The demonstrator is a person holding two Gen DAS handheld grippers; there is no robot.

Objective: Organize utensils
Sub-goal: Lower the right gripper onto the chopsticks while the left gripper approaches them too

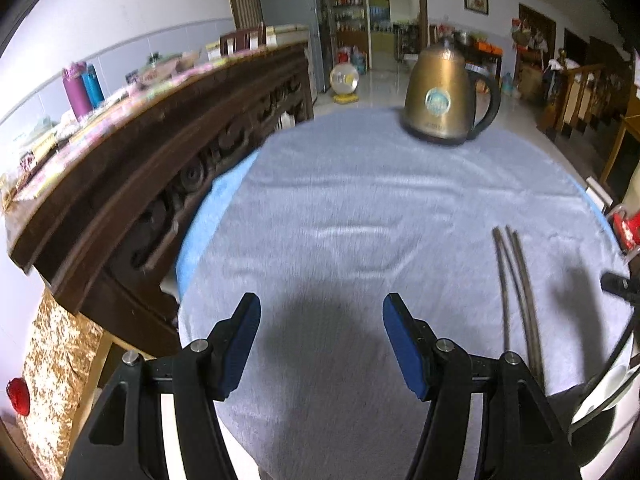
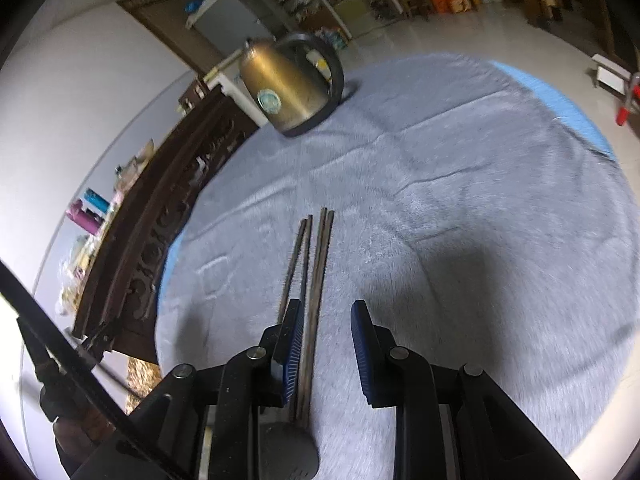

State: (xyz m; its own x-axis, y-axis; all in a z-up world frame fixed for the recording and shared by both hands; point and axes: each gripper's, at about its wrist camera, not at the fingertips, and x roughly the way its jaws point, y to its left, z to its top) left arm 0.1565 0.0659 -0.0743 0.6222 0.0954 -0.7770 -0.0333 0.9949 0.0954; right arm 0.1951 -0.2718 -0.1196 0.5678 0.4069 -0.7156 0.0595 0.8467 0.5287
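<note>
— What's on that round table (image 1: 360,208)?

— A grey-blue cloth (image 2: 460,200) covers it. At the far side stands a bronze kettle (image 1: 444,100) with a black handle and a round teal label; I can't read the writing, it's blurred.

— And the utensils?

— Dark chopsticks (image 2: 316,272), four sticks lying side by side on the cloth, pointing away toward the kettle.

— Near the grippers?

— The right gripper (image 2: 326,312) hangs over their near ends, jaws somewhat apart, pressing on nothing; two sticks run between the blue pads, two pass left of the left pad. The left gripper (image 1: 320,312) is wide apart over bare cloth, chopsticks off to its right.
</note>
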